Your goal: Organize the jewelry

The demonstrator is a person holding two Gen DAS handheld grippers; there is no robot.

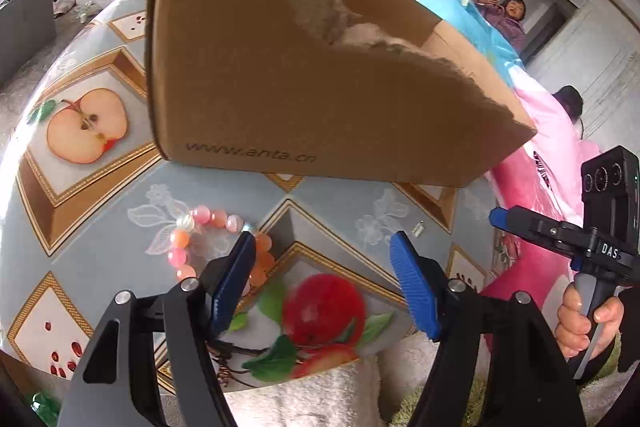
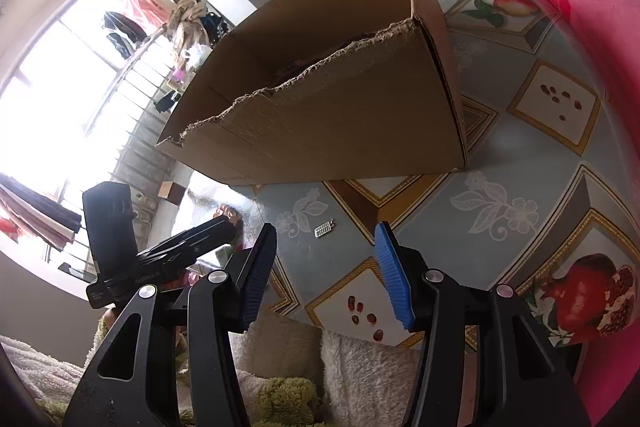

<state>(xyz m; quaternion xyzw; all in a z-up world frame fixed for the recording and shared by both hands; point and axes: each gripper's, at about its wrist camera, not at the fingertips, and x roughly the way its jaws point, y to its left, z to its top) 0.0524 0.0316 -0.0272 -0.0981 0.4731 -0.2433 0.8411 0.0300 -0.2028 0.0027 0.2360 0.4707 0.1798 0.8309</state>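
A pink and orange bead bracelet point(image 1: 192, 227) lies on the table in front of a torn brown cardboard box point(image 1: 280, 75), partly hidden behind my left finger. My left gripper point(image 1: 322, 247) is open and empty, just right of the bracelet. A small silver charm point(image 1: 418, 228) lies on the table further right; it also shows in the right wrist view point(image 2: 324, 229), just beyond my right gripper point(image 2: 325, 239), which is open and empty. The box point(image 2: 340, 115) stands behind it. The right gripper shows in the left wrist view point(image 1: 552, 227) at the far right.
The table point(image 1: 100, 195) has a fruit-patterned cover. A pink and blue quilt point(image 1: 552, 131) lies along its right side. A fluffy towel point(image 2: 360, 371) lies at the near edge. A child point(image 1: 508, 15) sits in the background.
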